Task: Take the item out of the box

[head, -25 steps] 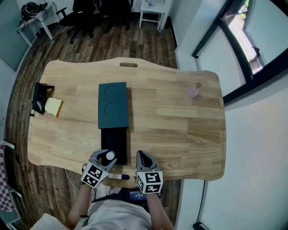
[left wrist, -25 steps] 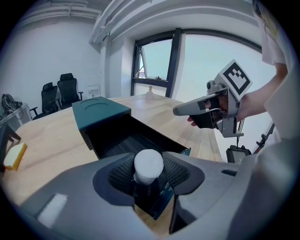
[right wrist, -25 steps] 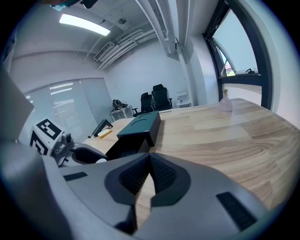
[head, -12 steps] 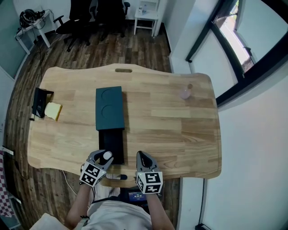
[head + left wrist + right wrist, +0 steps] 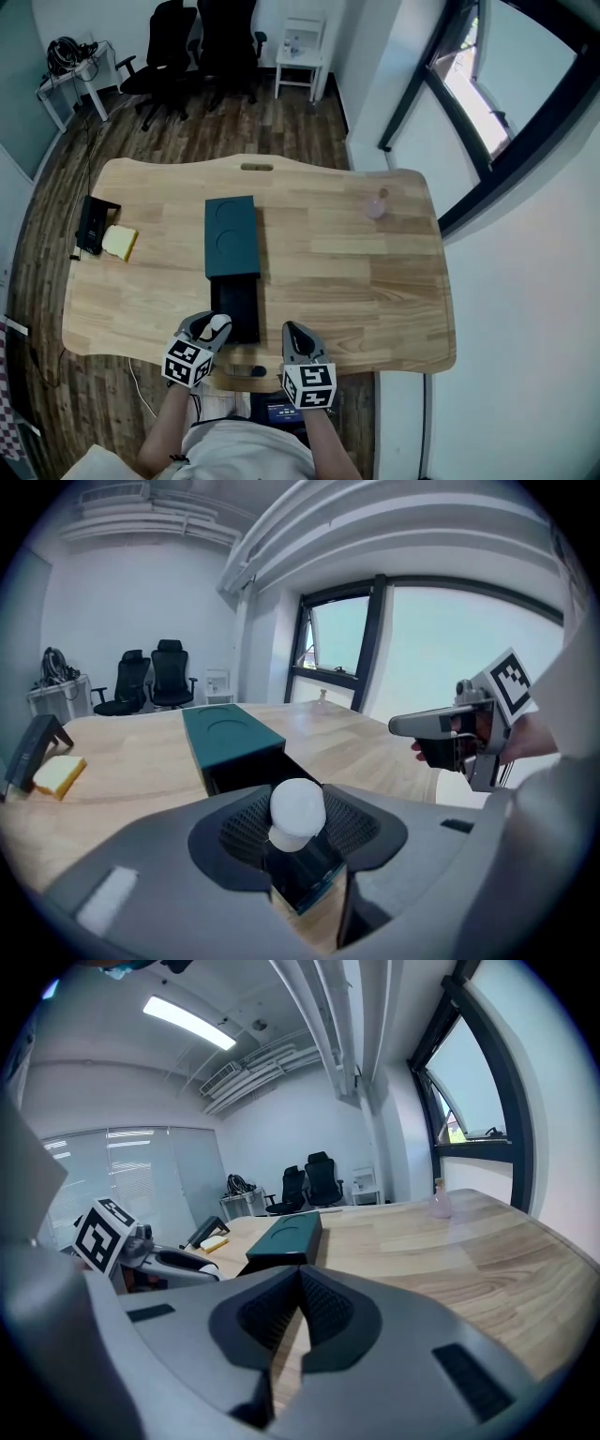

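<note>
Holding white round item (image 5: pixel 298 808) in left tongs (image 5: pixel 298 838); squeeze lightly, raise straight clear of box (image 5: pixel 232 240); right tongs (image 5: pixel 298 1312) closed, empty.

Dark plank floor (image 5: pixel 281 122), black office chairs (image 5: pixel 202 37), white side table (image 5: pixel 302 56), large window (image 5: pixel 487 84).

The table (image 5: pixel 356 281) was pale wood, smooth and matt, with plain grain. The box (image 5: pixel 232 237) looked like matt dark-teal card. At its six o'clock, the white item (image 5: pixel 297 810) was smooth and dull.
</note>
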`<state>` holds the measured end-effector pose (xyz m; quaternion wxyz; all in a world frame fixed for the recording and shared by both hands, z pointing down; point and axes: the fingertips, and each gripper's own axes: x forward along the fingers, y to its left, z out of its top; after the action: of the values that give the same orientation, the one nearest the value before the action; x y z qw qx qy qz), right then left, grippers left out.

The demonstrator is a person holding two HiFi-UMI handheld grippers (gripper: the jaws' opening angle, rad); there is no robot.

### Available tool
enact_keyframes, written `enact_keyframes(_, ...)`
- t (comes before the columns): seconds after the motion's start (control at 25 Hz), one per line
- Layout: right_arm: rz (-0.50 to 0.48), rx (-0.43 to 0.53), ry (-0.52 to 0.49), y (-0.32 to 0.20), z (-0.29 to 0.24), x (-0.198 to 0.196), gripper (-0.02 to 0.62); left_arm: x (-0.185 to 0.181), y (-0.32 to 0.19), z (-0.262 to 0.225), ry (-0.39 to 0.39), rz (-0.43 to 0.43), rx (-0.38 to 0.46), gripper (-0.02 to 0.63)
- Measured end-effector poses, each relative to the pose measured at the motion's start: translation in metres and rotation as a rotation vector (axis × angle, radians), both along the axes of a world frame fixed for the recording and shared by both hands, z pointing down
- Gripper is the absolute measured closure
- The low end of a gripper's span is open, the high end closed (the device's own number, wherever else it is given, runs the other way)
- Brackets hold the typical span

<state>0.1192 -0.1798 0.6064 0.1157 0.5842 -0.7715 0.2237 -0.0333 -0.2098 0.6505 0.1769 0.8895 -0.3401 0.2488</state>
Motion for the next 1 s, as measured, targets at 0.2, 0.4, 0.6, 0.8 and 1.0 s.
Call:
enact_keyframes(0.2, -0.011, 0.038, 0.000, 0.002, -0.015, -0.011, 0.591, -0.007, -0.002, -0.020, 0.029, -0.024, 0.032, 0.434)
enact_keyframes(0.4, -0.028, 0.077, 0.007, 0.005, -0.035, -0.019, 0.591, -0.010, -0.004, -0.043, 0.047, -0.029, 0.078, 0.434)
enact_keyframes(0.6, -0.027, 0.122, 0.017, 0.005, -0.054, -0.020, 0.591, -0.004, -0.006, -0.075, 0.076, -0.026, 0.150, 0.434)
enact_keyframes(0.8, -0.022, 0.191, 0.029, 0.006, -0.079, -0.023, 0.591, -0.004, -0.008, -0.104, 0.117, -0.044, 0.208, 0.434)
enact_keyframes(1.0, -0.038, 0.252, 0.022, 0.012, -0.100, -0.028, 0.591, -0.008, -0.004, -0.126, 0.173, -0.070, 0.240, 0.434)
